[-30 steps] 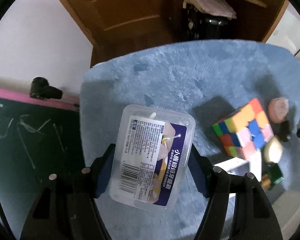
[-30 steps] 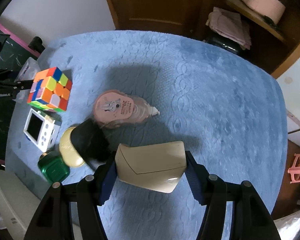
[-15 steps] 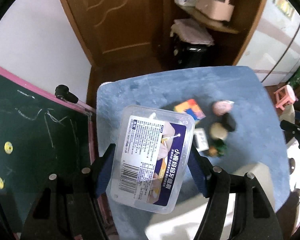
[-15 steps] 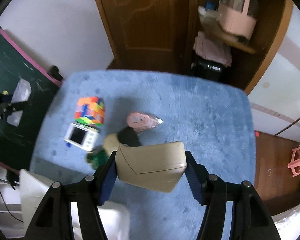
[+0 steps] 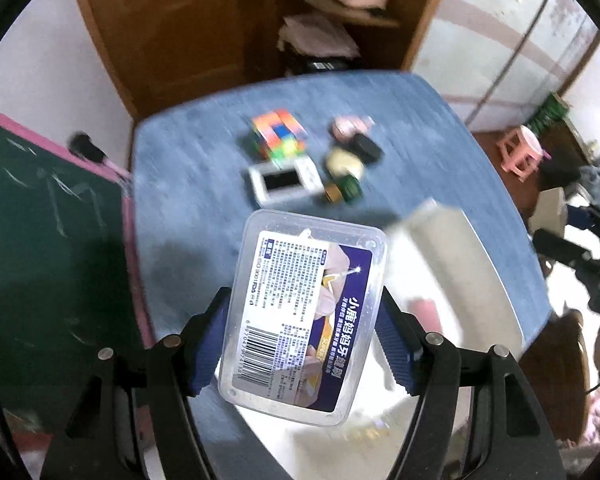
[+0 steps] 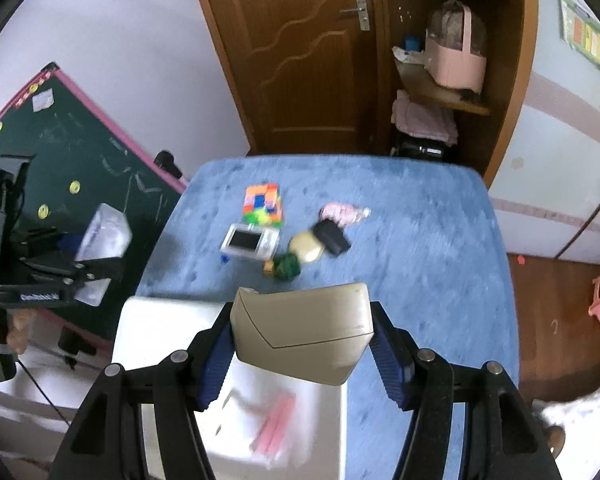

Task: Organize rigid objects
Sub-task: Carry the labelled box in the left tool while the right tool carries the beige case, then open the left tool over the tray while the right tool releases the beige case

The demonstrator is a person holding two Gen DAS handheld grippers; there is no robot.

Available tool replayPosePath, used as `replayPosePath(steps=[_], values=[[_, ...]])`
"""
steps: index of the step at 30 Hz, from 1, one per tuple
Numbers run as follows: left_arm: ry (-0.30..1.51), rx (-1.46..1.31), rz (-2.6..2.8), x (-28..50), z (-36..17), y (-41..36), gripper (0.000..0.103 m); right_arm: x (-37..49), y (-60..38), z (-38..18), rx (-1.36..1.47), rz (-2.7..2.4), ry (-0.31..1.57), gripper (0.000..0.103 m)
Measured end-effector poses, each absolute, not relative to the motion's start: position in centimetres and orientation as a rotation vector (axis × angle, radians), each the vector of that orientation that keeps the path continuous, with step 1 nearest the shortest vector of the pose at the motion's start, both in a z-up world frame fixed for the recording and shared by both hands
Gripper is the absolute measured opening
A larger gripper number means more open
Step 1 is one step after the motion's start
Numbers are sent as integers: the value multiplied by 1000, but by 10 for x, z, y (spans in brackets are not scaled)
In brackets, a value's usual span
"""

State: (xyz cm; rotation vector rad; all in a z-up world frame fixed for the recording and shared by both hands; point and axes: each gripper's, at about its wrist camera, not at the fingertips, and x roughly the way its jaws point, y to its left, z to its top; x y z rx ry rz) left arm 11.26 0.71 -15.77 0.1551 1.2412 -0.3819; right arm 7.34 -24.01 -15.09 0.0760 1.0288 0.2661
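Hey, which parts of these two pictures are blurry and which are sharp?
Left wrist view: the clear plastic box is sharp, its label readable, while the cube and blue cloth behind smear. Right wrist view: the beige case is crisp; the white bin below is blurred and washed out.

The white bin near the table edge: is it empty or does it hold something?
Not empty. The right wrist view shows pink, blurred items lying inside the white bin, below the beige case held in the right gripper.

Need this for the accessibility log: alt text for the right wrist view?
The right gripper holds a beige case above a white bin at the edge of a blue table. A cube and small items lie beyond.
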Motion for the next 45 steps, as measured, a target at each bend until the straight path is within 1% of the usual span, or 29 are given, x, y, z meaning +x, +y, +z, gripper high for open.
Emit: replayPosePath(steps=[7, 16, 27, 32, 39, 43, 45], values=[[1329, 231, -493, 64, -195, -10, 72, 28, -210, -198, 43, 256, 1144, 63], [1452, 315, -612, 22, -243, -27, 72, 11, -200, -251, 103, 248, 1278, 63], [1568, 358, -673, 21, -283, -41, 71, 10, -198, -281, 90, 257, 1363, 64], [1549, 363, -620, 34, -288, -42, 70, 11, -197, -288, 71, 245, 1371, 64], [1551, 317, -479, 58, -298, -22, 70, 13, -196, -296, 13, 229, 1386, 64], [1584, 276, -454, 61, -300, -16, 71, 12, -193, -301, -16, 245, 1401, 64], [1601, 261, -442, 61, -300, -12, 72, 10, -194, -300, -27, 253, 1397, 67]])
